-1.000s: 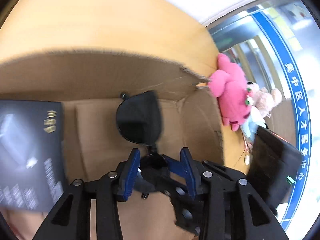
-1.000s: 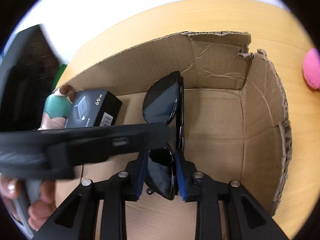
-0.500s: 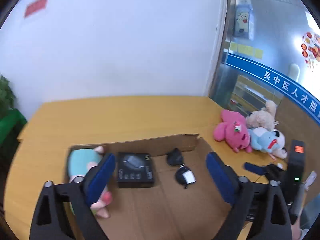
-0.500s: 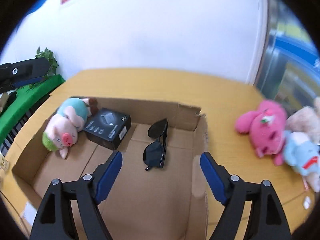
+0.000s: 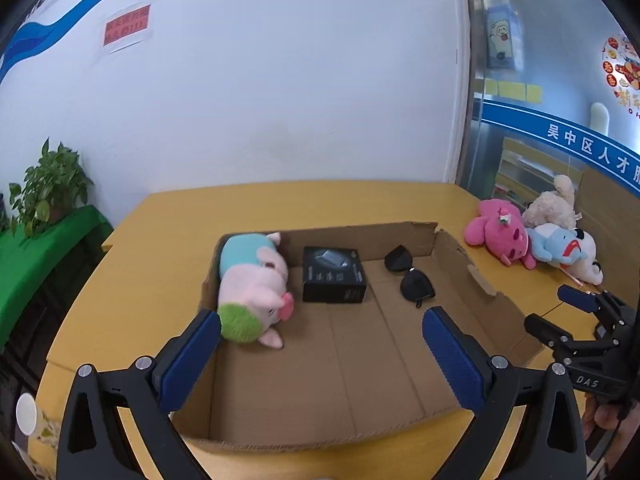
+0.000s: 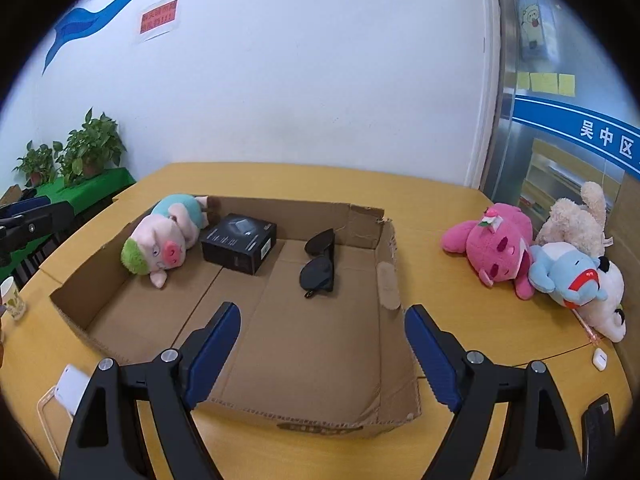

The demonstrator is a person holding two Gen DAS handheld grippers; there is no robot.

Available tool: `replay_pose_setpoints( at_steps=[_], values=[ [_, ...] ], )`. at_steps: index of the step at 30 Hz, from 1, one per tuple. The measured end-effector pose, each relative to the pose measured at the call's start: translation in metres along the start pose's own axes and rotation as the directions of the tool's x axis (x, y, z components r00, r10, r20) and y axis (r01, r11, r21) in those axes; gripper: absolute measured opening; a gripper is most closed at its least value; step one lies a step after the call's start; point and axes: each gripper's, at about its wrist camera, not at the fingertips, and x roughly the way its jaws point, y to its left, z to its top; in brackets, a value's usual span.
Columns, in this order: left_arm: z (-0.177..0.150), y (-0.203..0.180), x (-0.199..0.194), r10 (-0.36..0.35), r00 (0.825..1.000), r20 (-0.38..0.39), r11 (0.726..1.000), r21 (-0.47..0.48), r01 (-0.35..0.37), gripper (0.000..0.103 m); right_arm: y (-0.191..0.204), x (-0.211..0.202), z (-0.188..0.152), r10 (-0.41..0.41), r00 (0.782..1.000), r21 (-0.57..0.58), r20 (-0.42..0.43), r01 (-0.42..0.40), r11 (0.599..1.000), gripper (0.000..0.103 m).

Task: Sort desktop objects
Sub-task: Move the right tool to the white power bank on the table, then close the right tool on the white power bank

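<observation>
An open cardboard box (image 5: 484,292) (image 6: 386,280) sits on the yellow table. Inside it lie a pink pig plush (image 5: 256,288) (image 6: 164,240), a black carton (image 5: 334,276) (image 6: 240,242) and black sunglasses (image 5: 412,276) (image 6: 320,266). My left gripper (image 5: 320,348) is open and empty, held above the box's near side. My right gripper (image 6: 322,344) is open and empty, also above the near side. The right gripper also shows at the right edge of the left wrist view (image 5: 588,328).
A pink plush (image 6: 492,248) (image 5: 500,236), a blue plush (image 6: 568,276) (image 5: 560,246) and a beige plush (image 6: 576,220) lie on the table to the right of the box. A white phone (image 6: 72,388), a paper cup (image 6: 12,296) and a small white case (image 6: 600,358) lie nearby. Potted plants (image 6: 84,148) stand at the left.
Both grippers let go of the sunglasses, opened wide and pulled back and up out of the box. The sunglasses now lie on the box floor.
</observation>
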Motion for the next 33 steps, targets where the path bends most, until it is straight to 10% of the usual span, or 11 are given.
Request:
replay_pose_setpoints(
  at_steps=[11,24,33],
  values=[
    [-0.087,0.076,-0.013,0.028,0.984,-0.176,0.996,-0.078,-0.043,0.102,0.037,-0.019,-0.044,0.254,0.967,-0.142,-0.026,-0.255,0.956,0.085],
    [-0.165,0.111,0.024,-0.176,0.913,-0.369,0.962,-0.261,0.08,0.09,0.145,0.037,-0.114,0.493,0.792,-0.187,-0.362,-0.579,0.793,0.084],
    [-0.18,0.089,0.033,-0.257,0.881,-0.397,0.952,-0.261,0.16,0.067,0.191,0.052,-0.12,0.54,0.731,-0.229,-0.417,-0.659,0.716,0.082]
  ],
)
